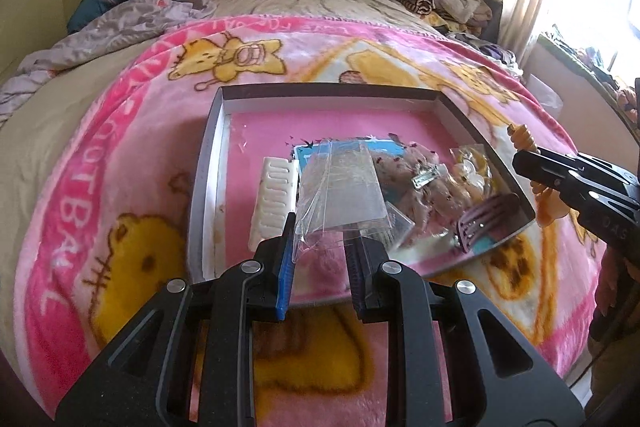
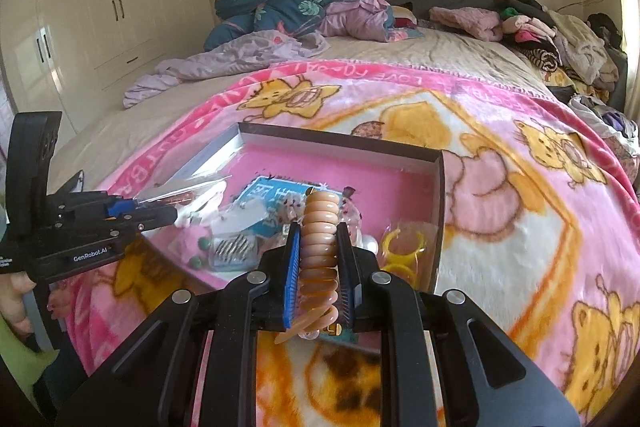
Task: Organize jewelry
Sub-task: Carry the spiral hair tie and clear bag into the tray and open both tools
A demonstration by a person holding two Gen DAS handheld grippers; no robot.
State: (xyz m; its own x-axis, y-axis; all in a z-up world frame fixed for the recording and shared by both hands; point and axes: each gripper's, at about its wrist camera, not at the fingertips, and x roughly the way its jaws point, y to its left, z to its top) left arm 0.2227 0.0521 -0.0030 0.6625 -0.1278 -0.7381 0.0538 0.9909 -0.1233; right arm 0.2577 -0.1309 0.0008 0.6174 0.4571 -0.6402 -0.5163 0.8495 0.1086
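Clear plastic first — left wrist view: the left gripper (image 1: 320,233) has its fingers spread about the near end of a transparent sleeve (image 1: 342,193), which reaches ahead of the tips into the grey-walled, pink-floored box (image 1: 218,131). Whether the pads truly pinch the film I cannot tell; the gap looks wide and the sleeve sits between them. Just left of the tips lies a white comb clip (image 1: 274,201). Ahead and to the right sit a floral pouch (image 1: 412,179), a packet of yellow pieces (image 1: 470,167) and a purple claw clip (image 1: 486,219), all heaped at the near end of the box, likely so sorted items stay corralled. Far right, the right gripper (image 1: 532,165) carries something amber over the box corner.

Right wrist view: the right gripper (image 2: 318,247) is clenched on a tan spiral hair tie (image 2: 320,239), coils stacked lengthwise between the blue pads — held along its axis, probably so it will not spring loose. Beyond the tips lies the box (image 2: 440,187), with yellow rings (image 2: 402,245) just right of them. Off left, the left gripper (image 2: 160,215) meets the clear sleeve (image 2: 188,187) at the box's edge. The pink blanket (image 2: 520,219) cushions everything.
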